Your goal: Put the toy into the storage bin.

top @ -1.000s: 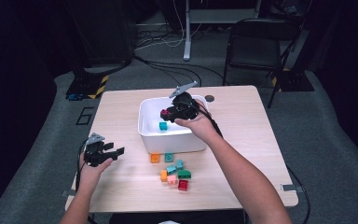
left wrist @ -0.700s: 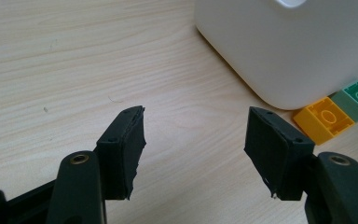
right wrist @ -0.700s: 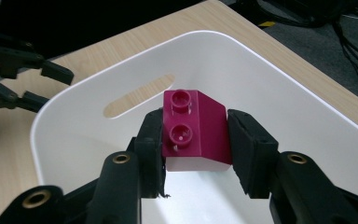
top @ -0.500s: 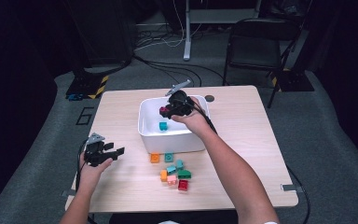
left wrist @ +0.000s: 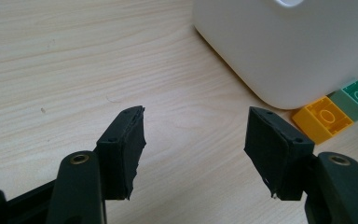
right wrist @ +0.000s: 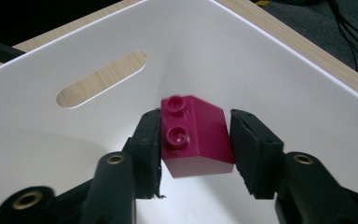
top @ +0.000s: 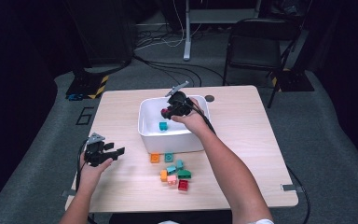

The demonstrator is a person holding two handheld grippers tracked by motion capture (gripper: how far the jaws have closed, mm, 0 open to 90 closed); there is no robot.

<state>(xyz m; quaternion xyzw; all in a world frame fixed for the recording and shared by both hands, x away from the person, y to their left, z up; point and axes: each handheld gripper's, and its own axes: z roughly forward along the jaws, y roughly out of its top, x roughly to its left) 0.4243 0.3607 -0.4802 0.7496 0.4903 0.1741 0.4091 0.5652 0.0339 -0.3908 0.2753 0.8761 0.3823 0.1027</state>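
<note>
A light wooden bench stands on grey carpet, with a black folding chair and loose cables behind it in a dim room. Over the white plastic bin, the right tool has just been opening; a magenta sloped brick sits between its jaws, a gap showing on one side. The left tool rests spread above bare wood. Loose coloured bricks lie just before the bin.
</note>
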